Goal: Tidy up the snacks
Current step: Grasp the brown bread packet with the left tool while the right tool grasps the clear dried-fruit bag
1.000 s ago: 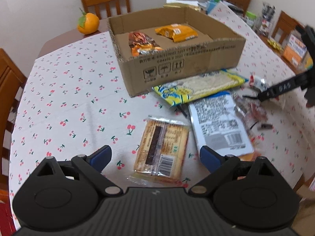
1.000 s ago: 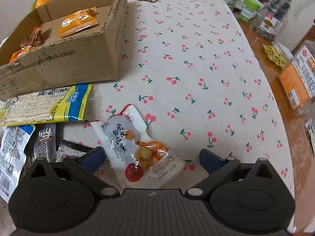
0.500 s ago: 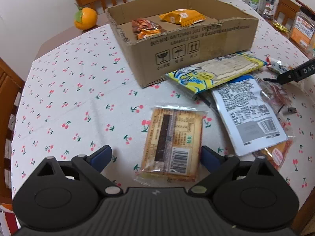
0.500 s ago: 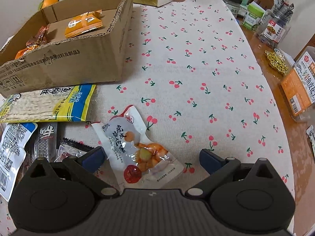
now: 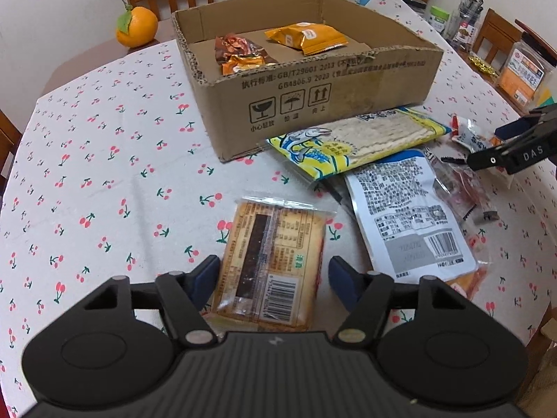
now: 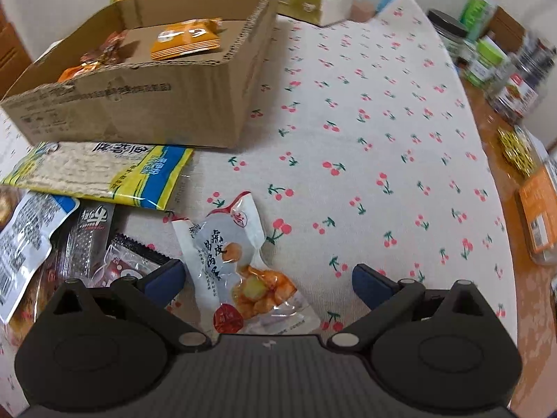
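Two blue fingers (image 5: pixel 205 275) flank the brown snack packet (image 5: pixel 271 261).

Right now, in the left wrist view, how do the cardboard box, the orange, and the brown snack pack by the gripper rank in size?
1. cardboard box
2. brown snack pack, though its nearness to the camera enlarges it
3. orange

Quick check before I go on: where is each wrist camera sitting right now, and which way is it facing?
Left wrist: on the left gripper, looking across the table at a biscuit pack between its open fingers, cardboard box beyond; the right gripper shows at the right edge.
Right wrist: on the right gripper, over a clear snack pouch, fingers open.
Shared: the box and the yellow fish-snack bag.
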Tool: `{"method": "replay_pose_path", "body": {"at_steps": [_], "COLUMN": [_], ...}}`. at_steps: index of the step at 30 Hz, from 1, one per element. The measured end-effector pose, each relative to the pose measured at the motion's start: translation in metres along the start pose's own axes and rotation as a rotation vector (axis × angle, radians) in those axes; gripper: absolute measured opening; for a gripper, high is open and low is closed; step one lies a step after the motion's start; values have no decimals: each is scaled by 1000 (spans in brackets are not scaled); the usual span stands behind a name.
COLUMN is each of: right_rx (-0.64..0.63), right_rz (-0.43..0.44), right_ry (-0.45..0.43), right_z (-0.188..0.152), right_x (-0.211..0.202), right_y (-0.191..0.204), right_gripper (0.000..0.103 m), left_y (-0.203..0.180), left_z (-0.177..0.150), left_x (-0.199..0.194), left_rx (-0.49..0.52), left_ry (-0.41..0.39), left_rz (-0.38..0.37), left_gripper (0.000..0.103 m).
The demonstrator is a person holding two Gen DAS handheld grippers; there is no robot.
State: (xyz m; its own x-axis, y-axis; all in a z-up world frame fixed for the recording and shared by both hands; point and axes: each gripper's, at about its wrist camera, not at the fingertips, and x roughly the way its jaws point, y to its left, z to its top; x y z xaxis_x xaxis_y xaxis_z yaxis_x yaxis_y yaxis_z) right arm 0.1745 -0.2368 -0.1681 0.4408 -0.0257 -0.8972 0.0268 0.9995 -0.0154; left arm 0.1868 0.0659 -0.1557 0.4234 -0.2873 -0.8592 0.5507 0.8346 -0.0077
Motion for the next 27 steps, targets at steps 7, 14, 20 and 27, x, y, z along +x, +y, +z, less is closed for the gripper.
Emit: {"method": "replay_pose_path", "body": {"at_steps": [7, 14, 20, 27], "right_rx": [-138, -227, -215, -157], "right_rz": [34, 69, 120, 121], "right_ry": [-18, -26, -28, -18], "right_z": [1, 3, 3, 5], "right_x": [-5, -10, -12, -12], "right_y": [8, 16, 17, 14], "right_gripper": [95, 77, 56, 48], "left_y": [-1, -5, -8, -6], "left_z": [3, 5, 5, 5], "left_x": [3, 4, 2, 2], "left_rx": [-3, -33, -49, -63], "left_ry": [1, 13, 18, 28], "left_rz": [3, 27, 34, 36], "left_gripper": [68, 67, 56, 55]}}
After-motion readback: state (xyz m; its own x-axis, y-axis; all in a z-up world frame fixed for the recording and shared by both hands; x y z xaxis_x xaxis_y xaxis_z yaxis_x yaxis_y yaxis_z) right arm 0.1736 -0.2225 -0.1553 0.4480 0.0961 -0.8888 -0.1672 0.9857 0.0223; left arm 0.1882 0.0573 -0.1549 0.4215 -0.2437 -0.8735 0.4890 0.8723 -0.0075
